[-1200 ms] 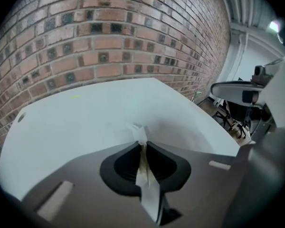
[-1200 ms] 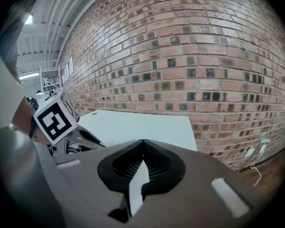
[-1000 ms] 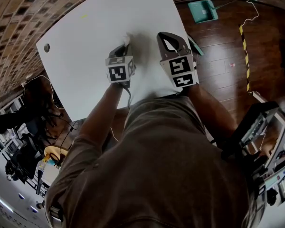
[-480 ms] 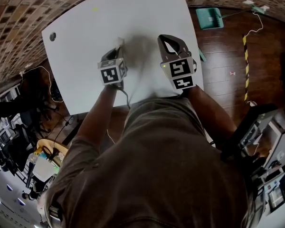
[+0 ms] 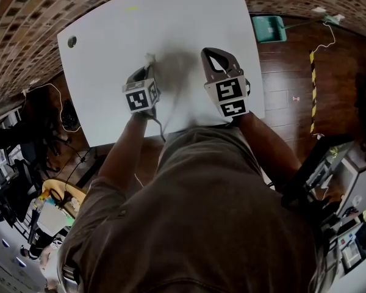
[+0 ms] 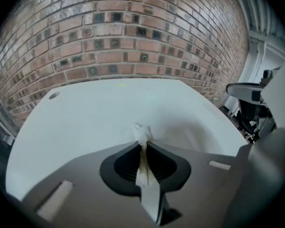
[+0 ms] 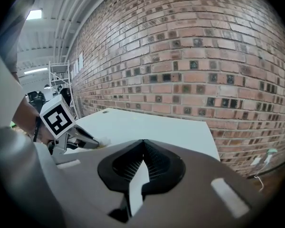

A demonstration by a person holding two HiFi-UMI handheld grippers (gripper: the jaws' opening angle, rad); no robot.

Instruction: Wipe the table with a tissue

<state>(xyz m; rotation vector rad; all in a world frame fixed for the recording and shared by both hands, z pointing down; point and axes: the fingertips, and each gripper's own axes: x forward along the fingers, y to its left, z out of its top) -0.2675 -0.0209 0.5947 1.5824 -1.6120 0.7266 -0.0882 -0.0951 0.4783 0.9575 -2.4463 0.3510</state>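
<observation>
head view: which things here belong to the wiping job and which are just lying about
In the job: tissue, left gripper shut on it, white table.
Just about: green dustpan and striped tape on the floor; right gripper shut, empty.

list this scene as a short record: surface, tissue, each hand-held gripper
surface: white table
left hand-held gripper: shut on the tissue
right hand-held gripper: jaws together, nothing between them, over the table's right side
tissue: white, crumpled, its wad sticks out past the jaw tips at the tabletop
backdrop: brick wall
</observation>
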